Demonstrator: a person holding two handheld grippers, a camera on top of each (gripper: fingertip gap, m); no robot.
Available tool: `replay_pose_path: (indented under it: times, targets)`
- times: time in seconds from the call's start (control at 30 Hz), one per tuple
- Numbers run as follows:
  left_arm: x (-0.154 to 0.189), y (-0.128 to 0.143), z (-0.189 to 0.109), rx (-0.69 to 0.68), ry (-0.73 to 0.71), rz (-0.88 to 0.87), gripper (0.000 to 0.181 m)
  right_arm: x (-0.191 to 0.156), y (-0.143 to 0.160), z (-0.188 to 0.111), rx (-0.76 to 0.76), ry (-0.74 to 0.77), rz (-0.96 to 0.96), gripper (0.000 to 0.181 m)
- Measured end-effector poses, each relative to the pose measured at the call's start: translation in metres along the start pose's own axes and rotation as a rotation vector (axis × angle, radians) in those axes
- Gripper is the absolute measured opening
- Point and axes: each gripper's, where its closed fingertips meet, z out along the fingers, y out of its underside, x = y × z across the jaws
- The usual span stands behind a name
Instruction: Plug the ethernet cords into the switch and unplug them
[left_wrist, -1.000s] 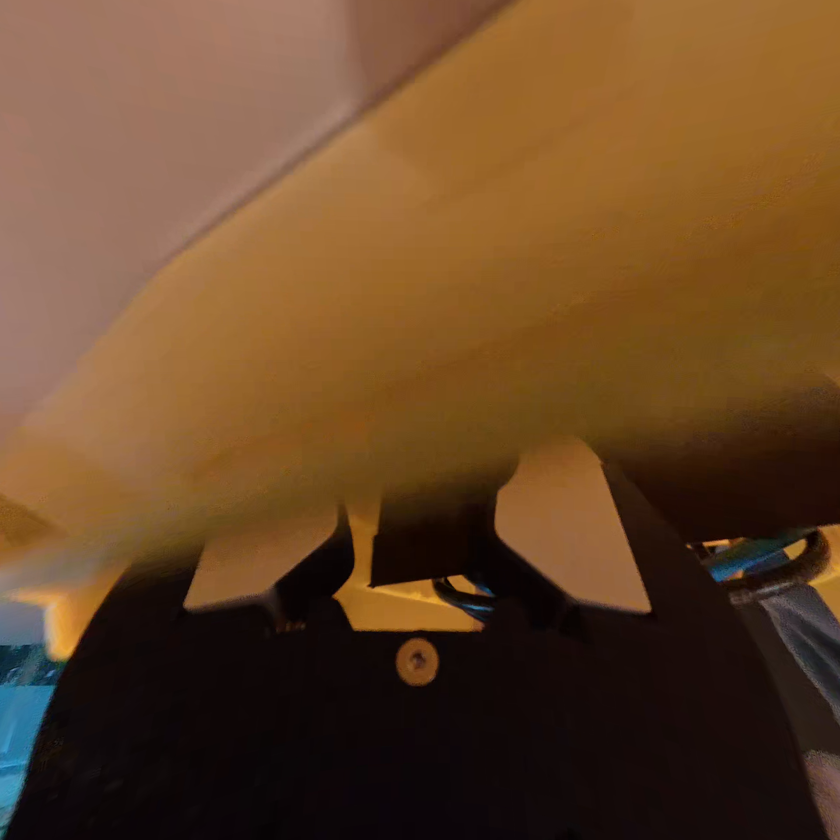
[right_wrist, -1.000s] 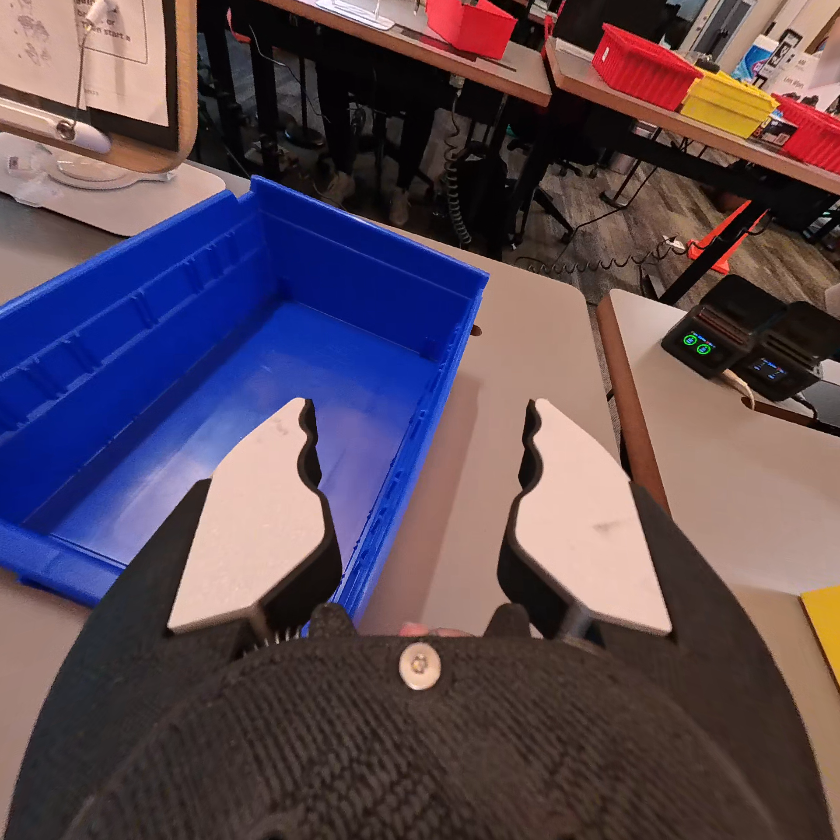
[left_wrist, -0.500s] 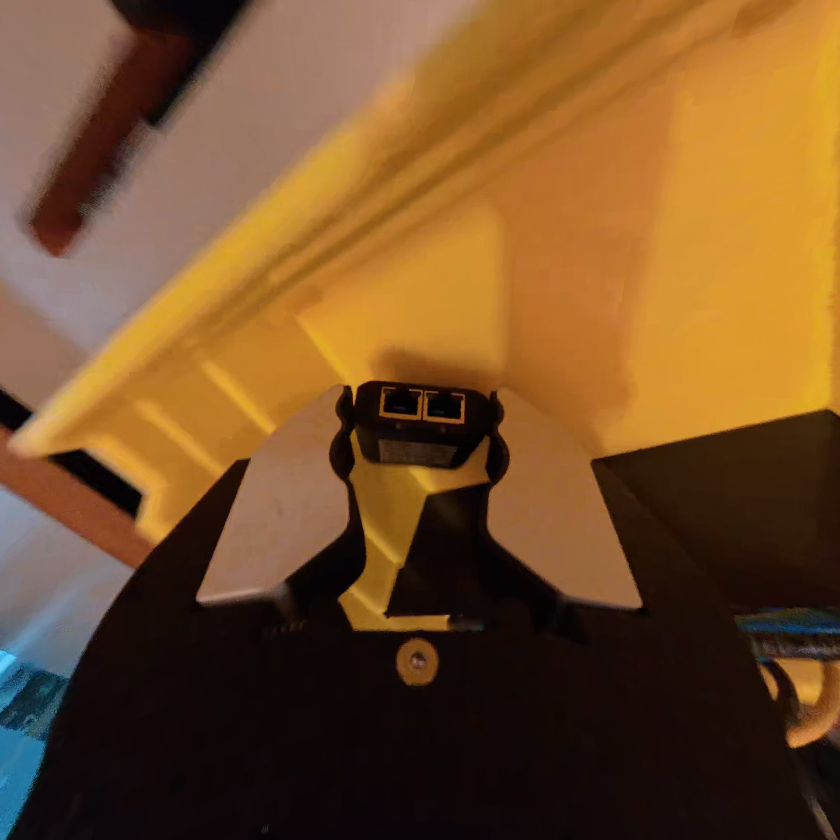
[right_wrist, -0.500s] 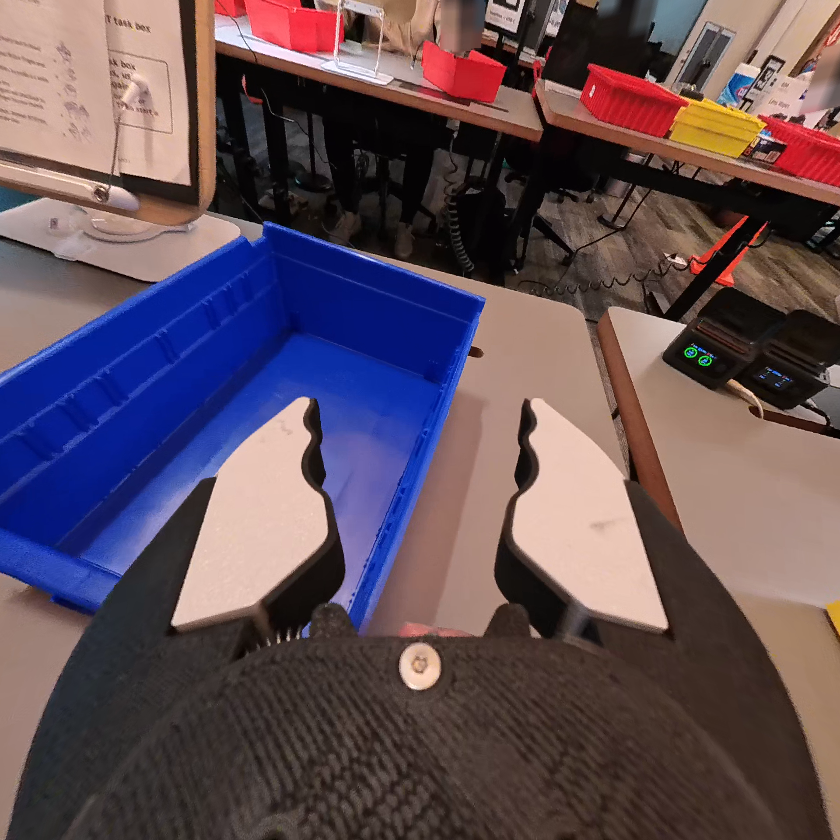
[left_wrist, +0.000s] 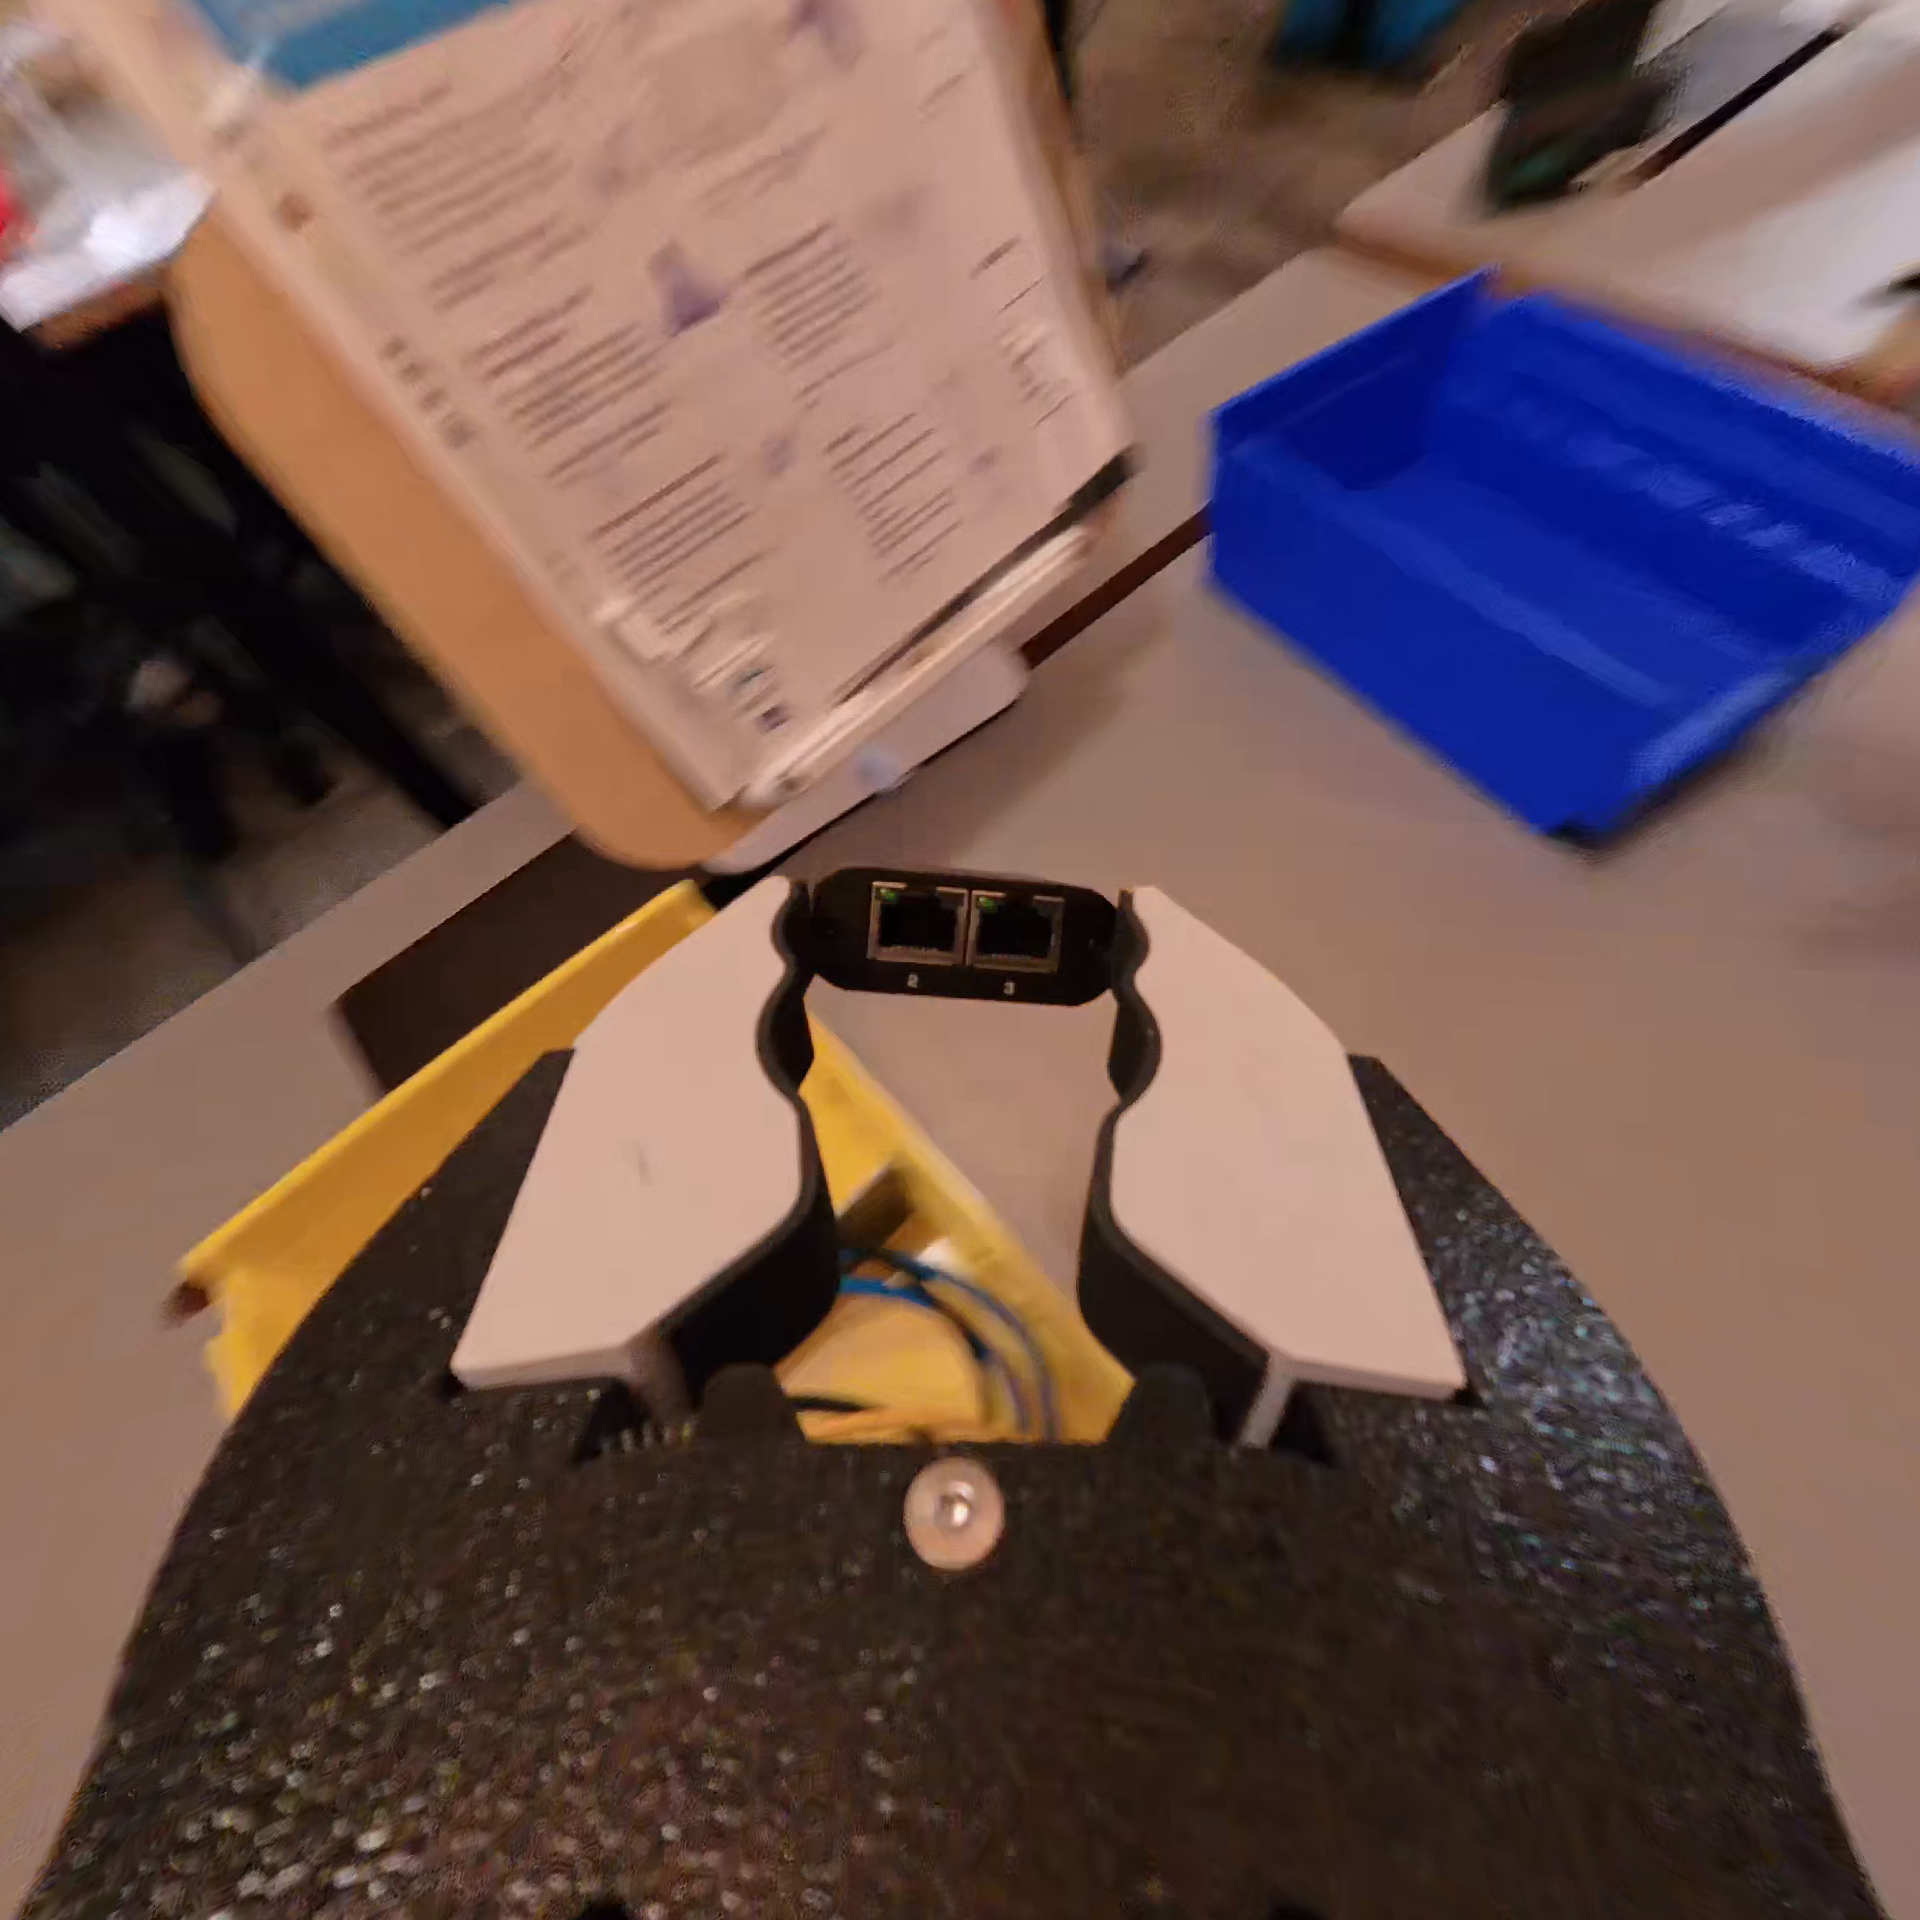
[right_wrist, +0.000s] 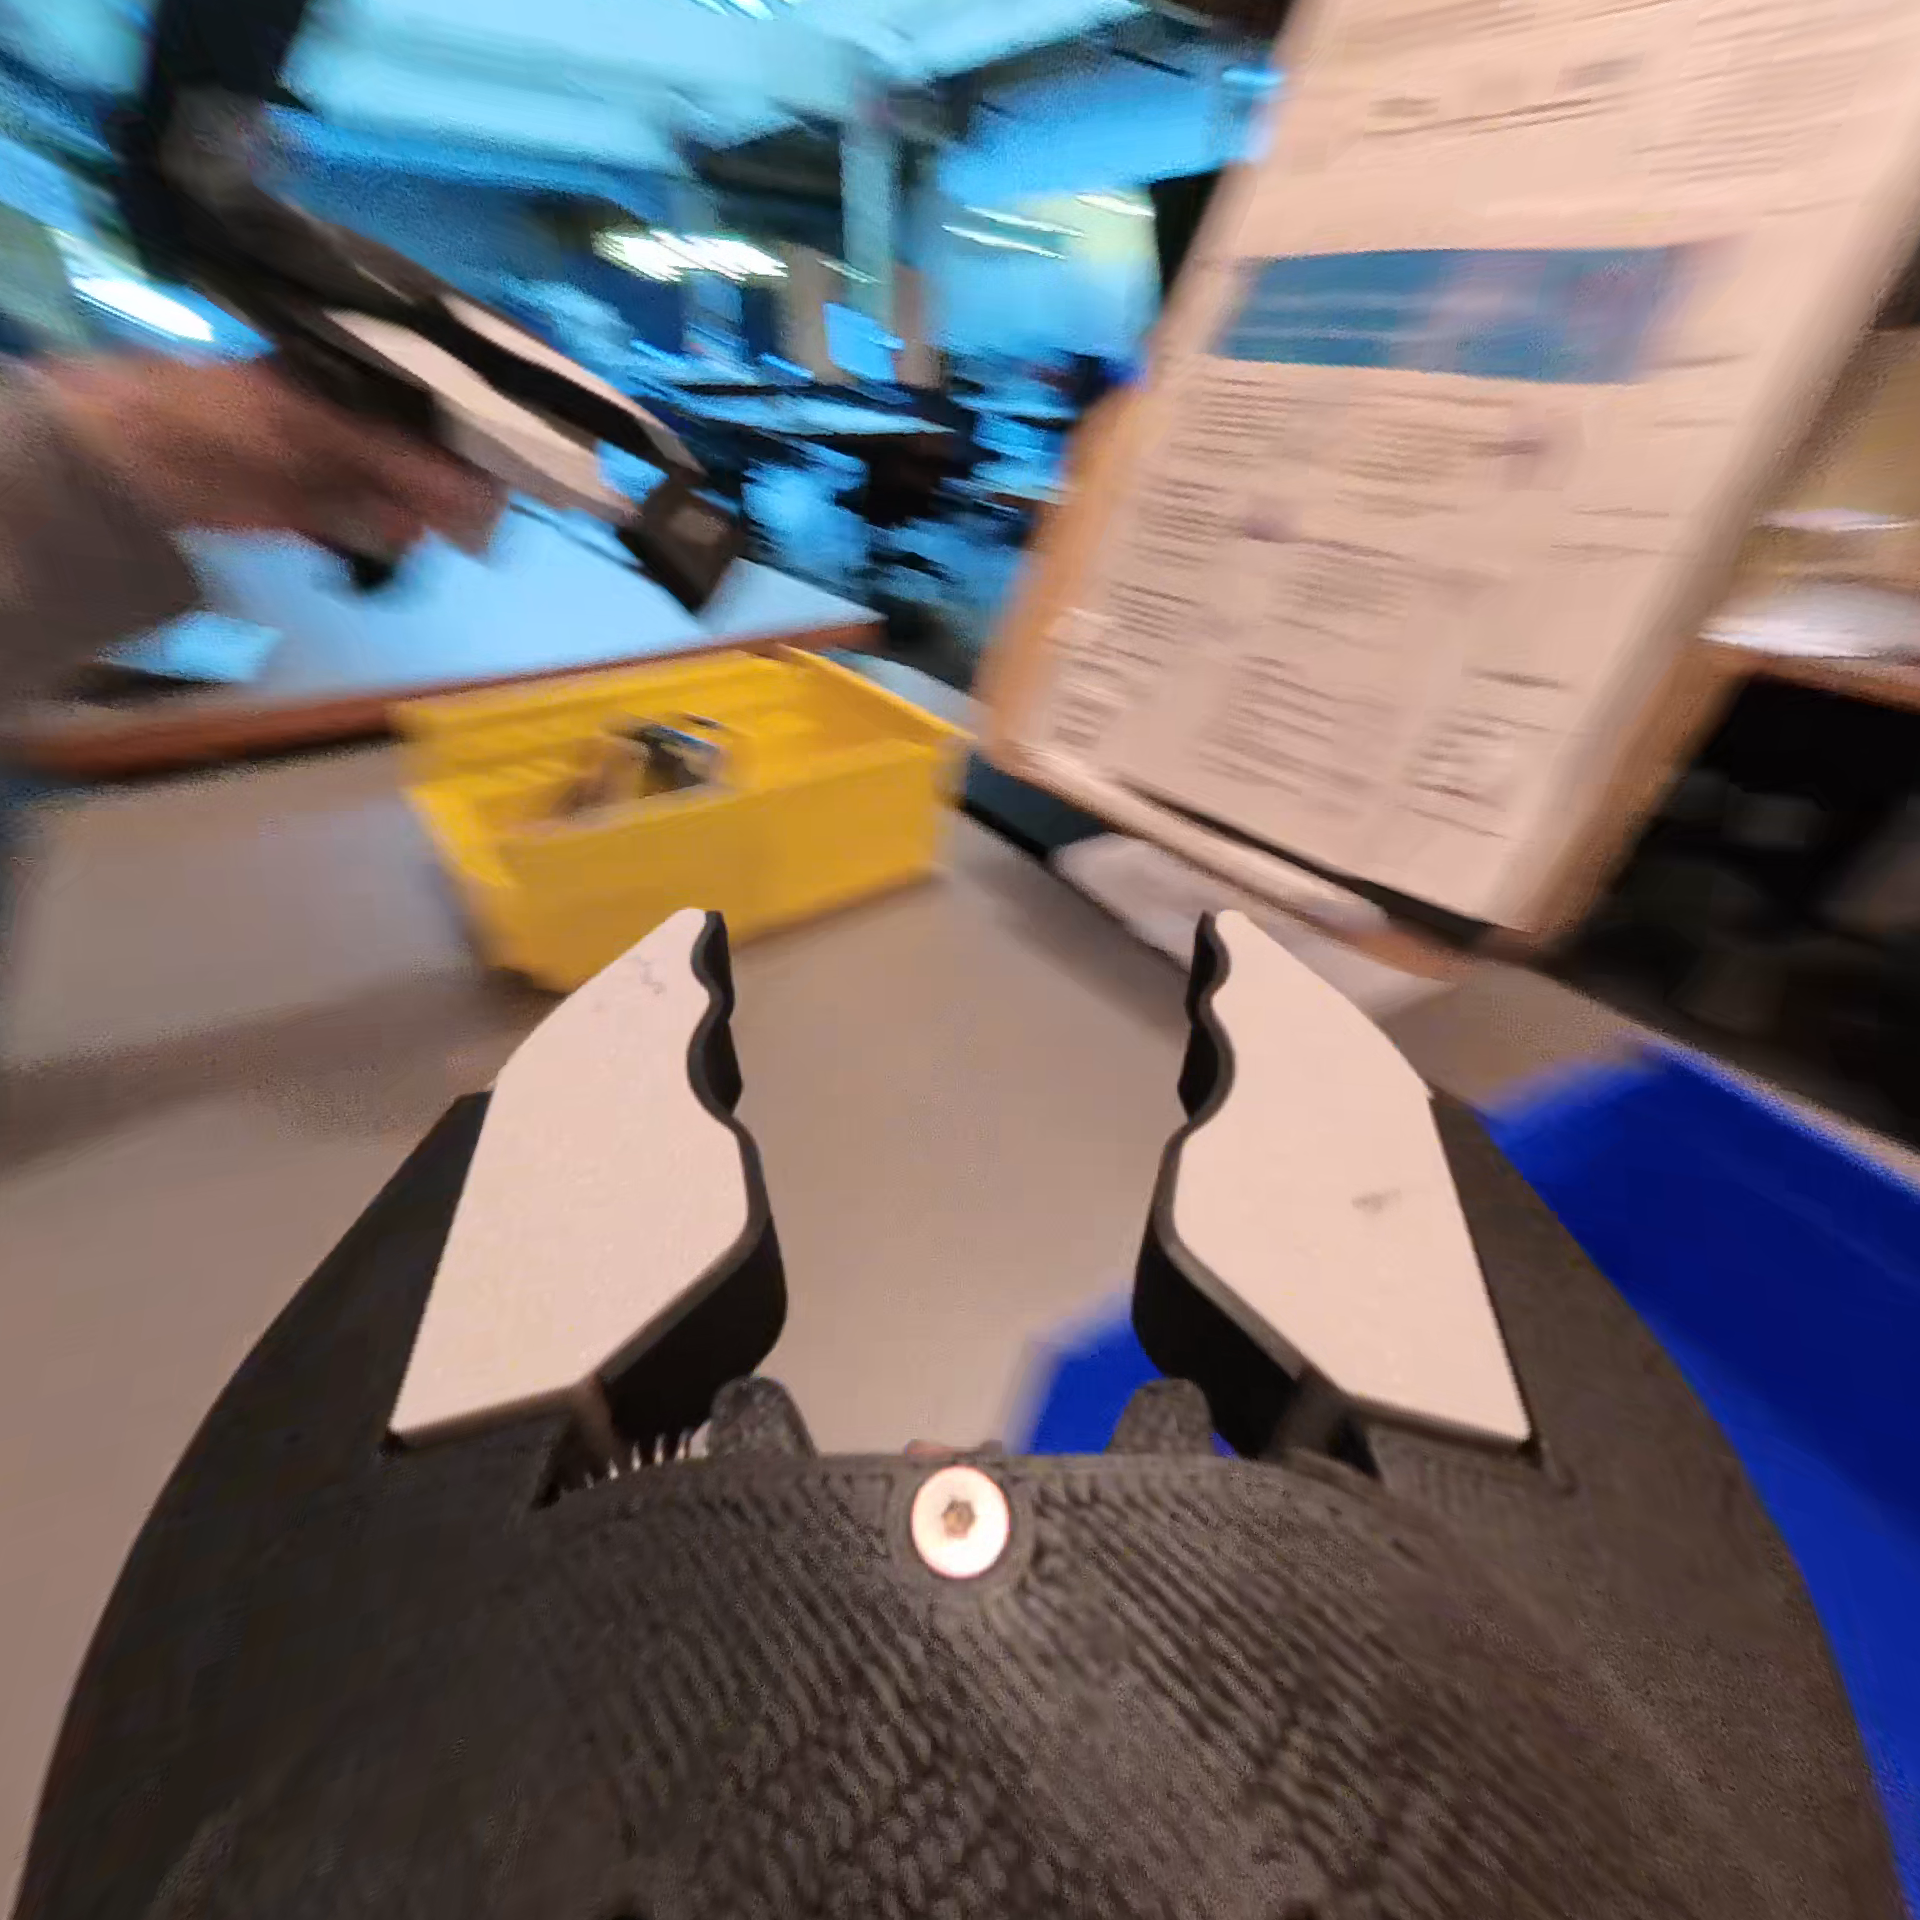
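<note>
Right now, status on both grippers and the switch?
Left gripper shut on switch, both ports empty. Right gripper open, empty. Cords in yellow bin. Table ahead.

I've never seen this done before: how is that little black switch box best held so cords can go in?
Probably as the left gripper holds the switch now: fingertips across its two short ends, from behind, so both sockets face away, uncovered.

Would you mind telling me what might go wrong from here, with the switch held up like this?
The left gripper pinches the switch only at its fingertips, so it may twist or slip when a plug is pushed in. The cords lie tangled in the yellow bin, so the open right gripper may snag them.
</note>
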Motion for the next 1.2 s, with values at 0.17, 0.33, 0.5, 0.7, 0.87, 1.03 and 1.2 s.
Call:
replay_pose_path:
  times: [0.17, 0.33, 0.5, 0.7, 0.87, 1.03, 1.2]
  targets:
    - [0.110, 0.009, -0.025, 0.262, 0.172, 0.077, 0.055, -0.125, 0.011, 0.056, 0.040, -0.584, 0.571, 0.084]
    - [0.191, 0.024, -0.048, 0.453, 0.326, 0.225, 0.055, -0.166, 0.017, 0.054, 0.063, -0.984, 1.110, 0.072]
    - [0.233, 0.042, -0.049, 0.517, 0.421, 0.313, 0.054, -0.192, 0.018, 0.037, 0.084, -1.091, 1.206, 0.033]
    - [0.242, 0.064, -0.036, 0.437, 0.389, 0.367, 0.056, -0.184, 0.032, 0.021, 0.129, -0.932, 0.998, 0.025]
    - [0.227, 0.060, -0.032, 0.453, 0.419, -0.223, 0.058, -0.163, 0.039, 0.008, 0.161, -0.632, 0.604, 0.024]
    - [0.261, 0.080, -0.012, 0.350, 0.649, -0.508, 0.045, -0.163, 0.043, -0.007, 0.193, -0.567, 0.427, 0.024]
    - [0.286, 0.087, 0.001, 0.361, 0.768, -0.529, 0.023, -0.176, 0.047, -0.010, 0.187, -0.647, 0.423, 0.024]
